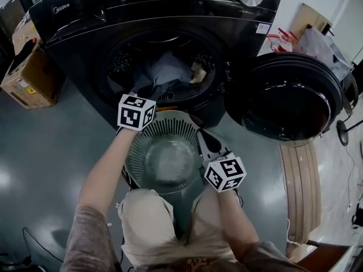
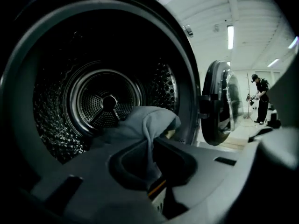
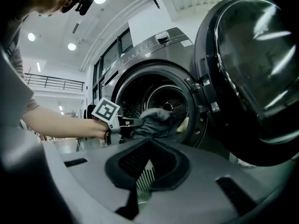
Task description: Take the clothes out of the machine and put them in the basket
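Observation:
A pile of grey clothes [image 1: 167,72] lies at the mouth of the dark washing machine's drum [image 2: 107,101]. My left gripper [image 1: 148,93] reaches into the opening and is shut on a fold of the grey cloth [image 2: 152,125], which runs down between its jaws. In the right gripper view the left gripper [image 3: 134,122] shows at the drum's lip against the cloth [image 3: 158,119]. The round slatted basket [image 1: 136,154] stands on the floor in front of the machine. Over the basket's right rim, my right gripper [image 1: 202,136] is shut and holds nothing.
The machine's round door [image 1: 289,98] hangs wide open to the right. A cardboard box [image 1: 31,75] sits left of the machine, bags [image 1: 317,41] at the back right, and a wooden plank [image 1: 303,186] lies on the floor. A person [image 2: 260,97] stands far off.

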`<state>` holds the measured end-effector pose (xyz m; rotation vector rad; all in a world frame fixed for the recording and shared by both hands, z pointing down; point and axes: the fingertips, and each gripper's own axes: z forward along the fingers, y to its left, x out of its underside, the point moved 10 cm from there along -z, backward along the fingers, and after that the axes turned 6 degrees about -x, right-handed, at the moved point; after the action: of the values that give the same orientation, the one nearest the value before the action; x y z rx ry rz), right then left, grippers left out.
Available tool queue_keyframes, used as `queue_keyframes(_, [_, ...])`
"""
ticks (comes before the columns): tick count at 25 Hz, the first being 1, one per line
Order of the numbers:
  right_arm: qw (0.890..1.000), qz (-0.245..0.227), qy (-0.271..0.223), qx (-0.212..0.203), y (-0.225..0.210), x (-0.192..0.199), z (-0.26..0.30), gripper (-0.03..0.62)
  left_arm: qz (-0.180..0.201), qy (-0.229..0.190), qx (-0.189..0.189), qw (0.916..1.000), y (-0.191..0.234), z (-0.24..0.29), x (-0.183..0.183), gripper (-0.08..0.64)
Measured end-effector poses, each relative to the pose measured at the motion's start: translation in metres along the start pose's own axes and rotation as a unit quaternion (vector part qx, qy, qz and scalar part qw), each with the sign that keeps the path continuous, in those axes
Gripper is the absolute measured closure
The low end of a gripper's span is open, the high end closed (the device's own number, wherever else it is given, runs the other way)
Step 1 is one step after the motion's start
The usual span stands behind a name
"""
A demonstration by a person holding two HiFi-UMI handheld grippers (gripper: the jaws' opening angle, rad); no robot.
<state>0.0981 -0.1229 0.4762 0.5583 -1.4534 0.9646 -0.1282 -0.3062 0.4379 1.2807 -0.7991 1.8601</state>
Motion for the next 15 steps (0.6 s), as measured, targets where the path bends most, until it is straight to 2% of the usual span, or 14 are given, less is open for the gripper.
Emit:
queue_keyframes(4, [1.000,0.006,-0.004,0.005,-0.006,0.002,0.002,0.595,0.007,0.007,0.032,0.9994,-0.017,-0.043,0.004,0.525])
queue_keyframes(9, [1.000,0.012,-0.001,0.002,-0.013,0.005,0.001,0.595,0.008,0.021,0.075,0.9969,-0.044,-0.101,0.027,0.525])
queue_keyframes(15, [1.000,0.017,-0.002,0.001,-0.015,0.005,-0.001,0.595,0.021,0.029,0.104,0.9939,-0.079,-0.142,0.041,0.525])
